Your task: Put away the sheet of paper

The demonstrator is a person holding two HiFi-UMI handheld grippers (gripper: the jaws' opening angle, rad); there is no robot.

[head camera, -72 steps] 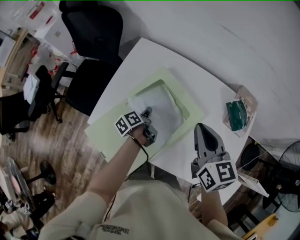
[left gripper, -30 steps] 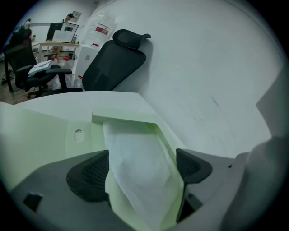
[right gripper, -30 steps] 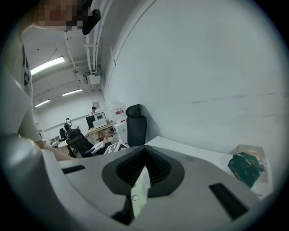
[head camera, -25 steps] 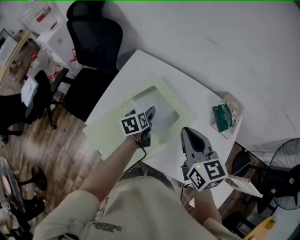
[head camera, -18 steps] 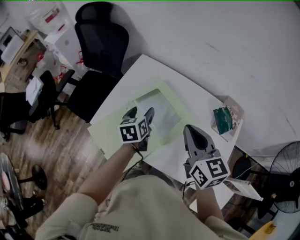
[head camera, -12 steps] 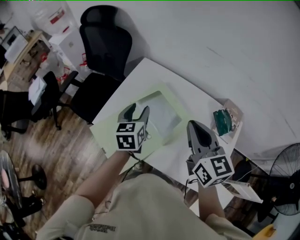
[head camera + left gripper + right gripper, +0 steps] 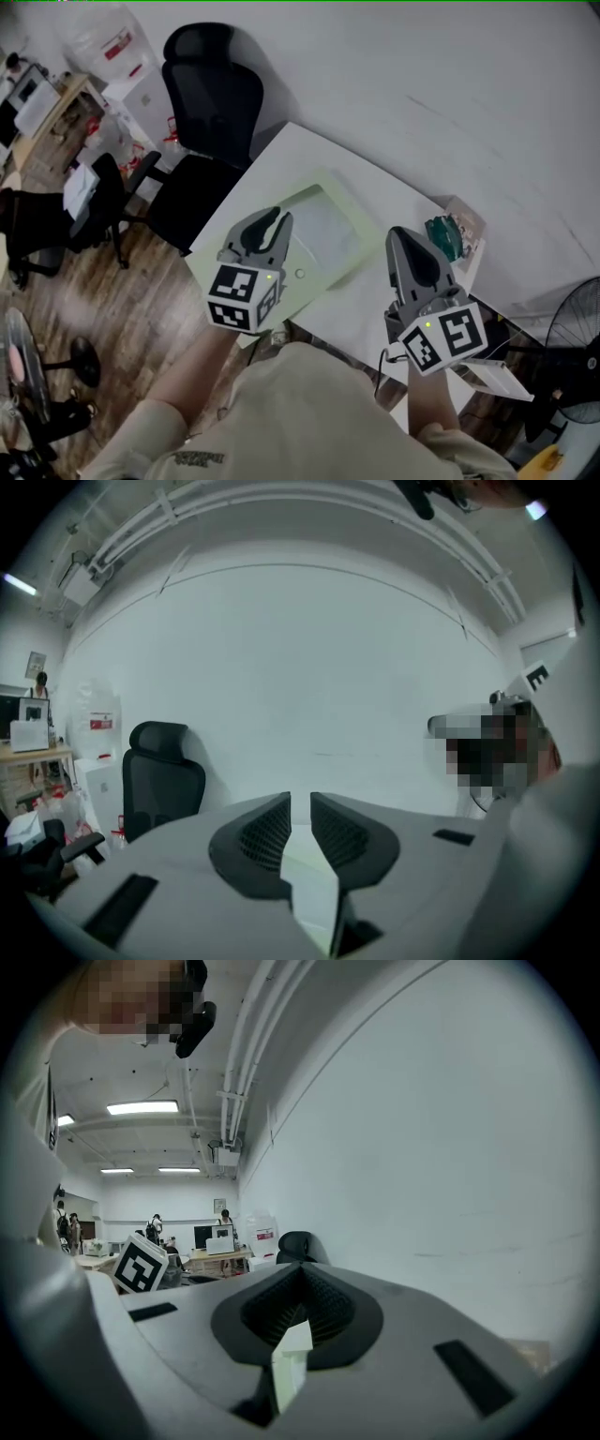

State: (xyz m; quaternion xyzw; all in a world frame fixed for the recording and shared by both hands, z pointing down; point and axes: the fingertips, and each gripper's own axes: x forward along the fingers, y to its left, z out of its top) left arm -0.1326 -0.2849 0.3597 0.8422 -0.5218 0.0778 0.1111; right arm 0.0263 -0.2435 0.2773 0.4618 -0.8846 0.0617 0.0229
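Left gripper (image 7: 276, 218) is up off the table (image 7: 375, 183), over the near-left part of the pale green tray (image 7: 317, 281). Its own view shows the left gripper (image 7: 300, 801) with jaws nearly together and only a thin slit between the ribbed pads (image 7: 267, 832). They've just been closing, with nothing between them. Right gripper (image 7: 399, 234) is over the table's near edge, right of the tray. In its view the right gripper (image 7: 302, 1271) has its tips meeting, closed on nothing. Both gripper views look roughly level at the white wall, not down at the table. Sheet of paper (image 7: 328, 228) lies flat in the tray's rectangular recess and neither gripper touches it. Also there: a black office chair (image 7: 208, 89) beyond the table's far-left corner, a clear packet with something green in it (image 7: 448, 234) at the table's right edge, and a fan (image 7: 574, 328) low on the right.
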